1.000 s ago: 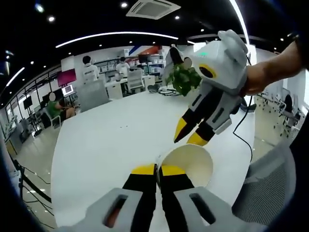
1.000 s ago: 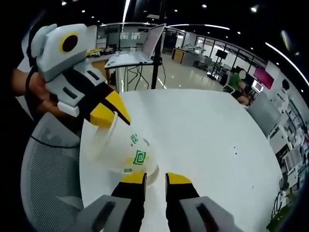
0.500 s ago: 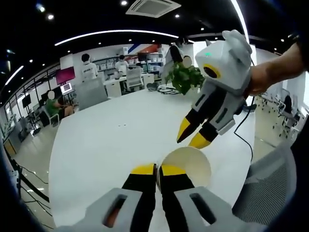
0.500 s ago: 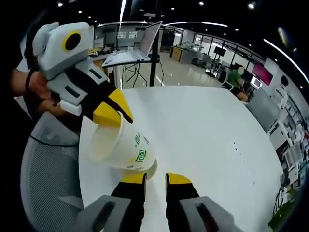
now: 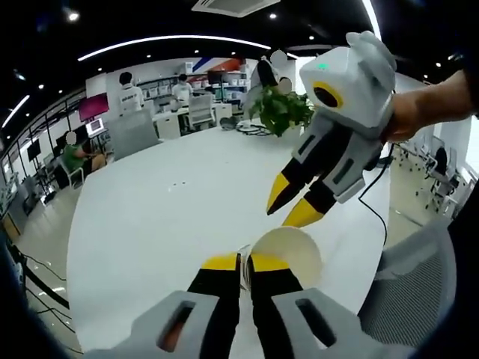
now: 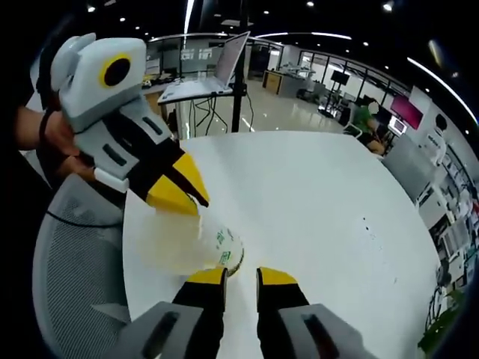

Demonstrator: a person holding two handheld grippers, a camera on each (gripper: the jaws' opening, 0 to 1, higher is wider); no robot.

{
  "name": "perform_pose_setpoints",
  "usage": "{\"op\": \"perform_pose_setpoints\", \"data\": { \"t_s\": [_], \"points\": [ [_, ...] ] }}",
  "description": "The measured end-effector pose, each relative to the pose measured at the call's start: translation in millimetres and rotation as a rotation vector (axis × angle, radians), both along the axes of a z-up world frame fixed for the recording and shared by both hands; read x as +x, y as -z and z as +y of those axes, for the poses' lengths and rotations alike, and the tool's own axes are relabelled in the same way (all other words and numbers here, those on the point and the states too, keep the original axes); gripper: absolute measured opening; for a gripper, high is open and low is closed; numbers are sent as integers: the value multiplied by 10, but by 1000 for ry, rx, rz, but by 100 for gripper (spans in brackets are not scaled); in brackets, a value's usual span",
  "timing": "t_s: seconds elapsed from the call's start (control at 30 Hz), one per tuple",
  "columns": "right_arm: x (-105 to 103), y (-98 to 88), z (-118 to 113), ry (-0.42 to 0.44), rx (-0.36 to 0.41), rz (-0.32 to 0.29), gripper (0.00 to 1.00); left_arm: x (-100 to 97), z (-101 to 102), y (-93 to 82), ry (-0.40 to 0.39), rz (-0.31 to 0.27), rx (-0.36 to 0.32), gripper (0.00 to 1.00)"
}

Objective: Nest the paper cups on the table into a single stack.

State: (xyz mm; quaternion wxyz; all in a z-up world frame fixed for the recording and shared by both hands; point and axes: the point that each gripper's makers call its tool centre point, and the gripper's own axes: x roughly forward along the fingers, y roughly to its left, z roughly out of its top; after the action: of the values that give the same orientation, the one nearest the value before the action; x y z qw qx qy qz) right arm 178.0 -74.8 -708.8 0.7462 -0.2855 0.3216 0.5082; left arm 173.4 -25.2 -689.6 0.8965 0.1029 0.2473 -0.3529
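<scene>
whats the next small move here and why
Probably lower the paper cup upright onto the white table. The left gripper is clamped on its rim and holds it tilted above the tabletop near the edge, while the right gripper hangs beside the cup's mouth holding nothing. I can't see another loose cup to nest.

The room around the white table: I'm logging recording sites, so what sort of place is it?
Probably an open-plan office or lab: people sit at desks beyond the white table, a laptop stands on a stand, and ceiling strip lights run overhead.
</scene>
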Motion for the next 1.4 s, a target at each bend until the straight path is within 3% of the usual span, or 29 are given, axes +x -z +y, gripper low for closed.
{"op": "perform_pose_setpoints", "data": {
  "t_s": [0.9,1.4],
  "points": [
    [24,11,41,14,14,4,12,44,59,73,-21,15,29,8],
    [20,22,59,18,5,1,12,94,144,73,-45,-12,58,14]
  ]
}}
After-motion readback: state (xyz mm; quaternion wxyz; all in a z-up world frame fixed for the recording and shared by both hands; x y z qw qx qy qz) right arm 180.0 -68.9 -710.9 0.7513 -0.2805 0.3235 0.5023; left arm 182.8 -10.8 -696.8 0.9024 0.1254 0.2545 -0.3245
